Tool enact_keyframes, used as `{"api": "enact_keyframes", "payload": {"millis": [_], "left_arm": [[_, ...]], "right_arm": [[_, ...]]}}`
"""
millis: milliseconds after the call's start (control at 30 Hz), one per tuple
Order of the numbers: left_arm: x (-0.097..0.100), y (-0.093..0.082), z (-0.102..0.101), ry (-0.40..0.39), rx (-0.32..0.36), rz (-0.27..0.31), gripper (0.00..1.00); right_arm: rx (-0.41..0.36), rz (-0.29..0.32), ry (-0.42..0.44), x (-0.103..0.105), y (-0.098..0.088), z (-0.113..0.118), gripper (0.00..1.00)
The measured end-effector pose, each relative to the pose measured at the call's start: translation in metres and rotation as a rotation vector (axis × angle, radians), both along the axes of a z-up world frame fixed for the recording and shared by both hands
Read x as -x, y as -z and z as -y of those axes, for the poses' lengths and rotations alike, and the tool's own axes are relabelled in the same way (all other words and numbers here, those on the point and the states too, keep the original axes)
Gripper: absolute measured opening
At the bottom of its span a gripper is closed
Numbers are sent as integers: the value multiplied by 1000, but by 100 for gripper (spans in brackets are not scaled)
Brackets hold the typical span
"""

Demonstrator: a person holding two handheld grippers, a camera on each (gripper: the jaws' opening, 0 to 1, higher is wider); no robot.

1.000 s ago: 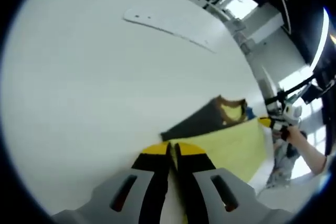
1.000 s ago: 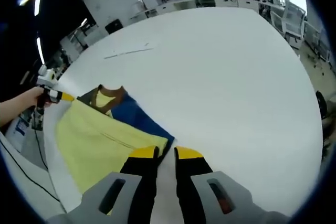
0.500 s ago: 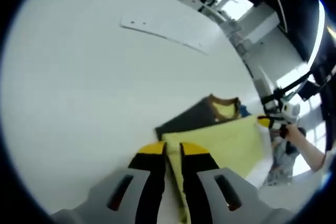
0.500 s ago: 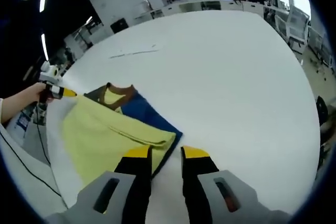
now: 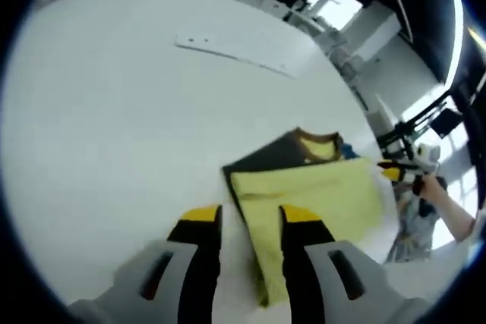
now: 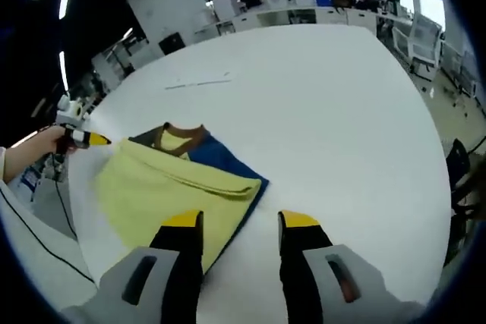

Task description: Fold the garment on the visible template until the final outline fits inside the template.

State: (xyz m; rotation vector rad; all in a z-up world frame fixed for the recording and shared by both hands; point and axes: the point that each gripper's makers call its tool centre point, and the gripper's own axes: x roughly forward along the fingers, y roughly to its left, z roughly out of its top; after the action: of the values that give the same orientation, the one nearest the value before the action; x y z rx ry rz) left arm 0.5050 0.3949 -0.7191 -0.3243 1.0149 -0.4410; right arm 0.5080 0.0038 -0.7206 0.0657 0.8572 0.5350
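The garment (image 5: 304, 191) lies flat on the white table (image 5: 114, 111), a yellow panel folded over a dark blue layer with a brown-trimmed collar (image 5: 317, 139) showing at its far end; the strip-like flat white piece (image 5: 231, 45) further back on the table, well apart from the garment, may be the template or part of it, though I cannot tell for sure. In the left gripper view the left gripper (image 5: 247, 218) hangs over the near edge of the garment with its jaws spread wide and nothing between them; the yellow cloth runs under the gap. In the right gripper view the right gripper (image 6: 241, 224) is likewise wide apart and empty, just beside the folded corner of the garment (image 6: 178, 187), where yellow meets the blue underlayer. Each view also catches the other gripper at the garment's far side, a hand around it. The cloth looks thin, soft and light: it will drape and slide rather than hold a shape, and the folded layers can slip over each other on the smooth table. A good hold would be a pinch at a corner or along a folded edge, taking both layers together, one gripper at each end of that edge, so the fold carries over evenly and the outline keeps straight
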Motion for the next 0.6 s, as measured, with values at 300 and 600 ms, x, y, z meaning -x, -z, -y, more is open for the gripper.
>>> {"api": "enact_keyframes", "payload": {"millis": [300, 600], "left_arm": [[12, -6, -1, -5, 8, 34, 35], [30, -22, -4, -3, 21, 86, 44]], "right_arm": [[-9, 12, 27, 15, -9, 2, 52], [-16, 14, 58, 41, -14, 0, 62]]}}
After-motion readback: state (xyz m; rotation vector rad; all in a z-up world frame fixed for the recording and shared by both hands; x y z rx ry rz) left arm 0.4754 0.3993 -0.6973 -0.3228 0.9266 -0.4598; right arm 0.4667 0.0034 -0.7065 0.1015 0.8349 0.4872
